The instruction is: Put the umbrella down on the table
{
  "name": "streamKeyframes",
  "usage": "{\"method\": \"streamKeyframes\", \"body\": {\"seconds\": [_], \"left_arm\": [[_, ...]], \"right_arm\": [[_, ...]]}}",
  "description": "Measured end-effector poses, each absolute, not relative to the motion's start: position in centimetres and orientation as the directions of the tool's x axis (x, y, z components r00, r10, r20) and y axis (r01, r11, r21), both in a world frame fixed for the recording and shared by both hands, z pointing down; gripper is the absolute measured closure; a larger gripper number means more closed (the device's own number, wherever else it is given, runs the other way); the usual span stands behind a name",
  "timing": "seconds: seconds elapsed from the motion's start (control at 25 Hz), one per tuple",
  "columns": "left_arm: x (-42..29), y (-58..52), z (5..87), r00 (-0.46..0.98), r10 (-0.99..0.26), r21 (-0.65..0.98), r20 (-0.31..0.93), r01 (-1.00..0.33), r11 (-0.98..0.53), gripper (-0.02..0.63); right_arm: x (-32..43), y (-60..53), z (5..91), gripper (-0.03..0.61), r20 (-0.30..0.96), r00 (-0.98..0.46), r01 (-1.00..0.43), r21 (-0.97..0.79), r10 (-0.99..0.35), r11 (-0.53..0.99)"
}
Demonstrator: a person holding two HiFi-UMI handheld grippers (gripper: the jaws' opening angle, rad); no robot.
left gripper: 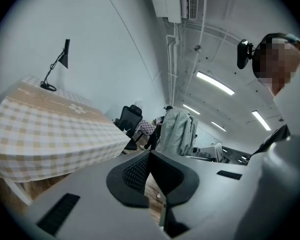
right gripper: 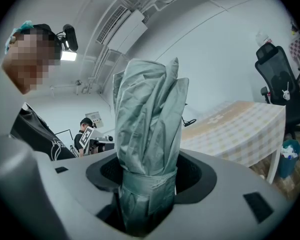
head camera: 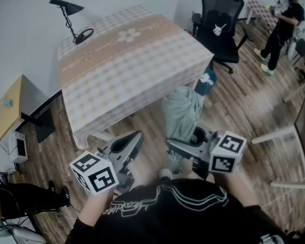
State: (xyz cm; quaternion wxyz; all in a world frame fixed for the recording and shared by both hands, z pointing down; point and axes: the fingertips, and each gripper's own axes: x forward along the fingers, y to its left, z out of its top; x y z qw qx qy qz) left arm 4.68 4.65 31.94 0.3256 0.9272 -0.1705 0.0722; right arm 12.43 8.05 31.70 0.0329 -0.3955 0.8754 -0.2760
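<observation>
Tabletop (head camera: pixel 127 55): covered by a checked cloth with a beige band and flower motif. It stands ahead of both tools, and its top is bare apart from a desk lamp (head camera: pixel 71 19) at the far corner.

Umbrella (head camera: pixel 182 112): folded, pale grey-green and strapped shut. It is held in the air over the floor. Its long axis runs straight out from the right tool towards the tabletop's near corner, and its far end has not yet reached the cloth.

Right tool (head camera: pixel 189 141): spread wide and pinching the umbrella's strapped lower end. This is the carrying hand.

Left tool (head camera: pixel 137 136): jaws pressed together and empty, just beside the right tool and clear of the umbrella.

Writing: the script on the cloth's band and on the person's dark top (head camera: pixel 124 206) is too small to read. The marker cubes show black-and-white squares only.
</observation>
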Motion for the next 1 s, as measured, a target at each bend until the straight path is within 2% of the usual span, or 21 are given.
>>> {"method": "streamKeyframes", "body": {"seconds": [0.36, 0.84, 1.0], "left_arm": [[4.5, 3.8, 31.2, 0.920, -0.313, 0.557, 0.237, -0.393, -0.732, 0.617], [4.6, -4.7, 31.4, 0.911, -0.342, 0.599, 0.230, -0.410, -0.688, 0.617], [5.2, -5.7, 33.9, 0.908, -0.350, 0.592, 0.228, -0.415, -0.691, 0.617]], "right_arm": [[12.6, 6.6, 30.4, 0.304, 0.138, -0.712, -0.661, -0.466, -0.689, 0.589], [13.5, -1.9, 30.3, 0.304, 0.194, -0.713, -0.667, -0.483, -0.674, 0.566], [14.3, -2.9, 32.7, 0.304, 0.198, -0.713, -0.672, -0.467, -0.673, 0.575]]}}
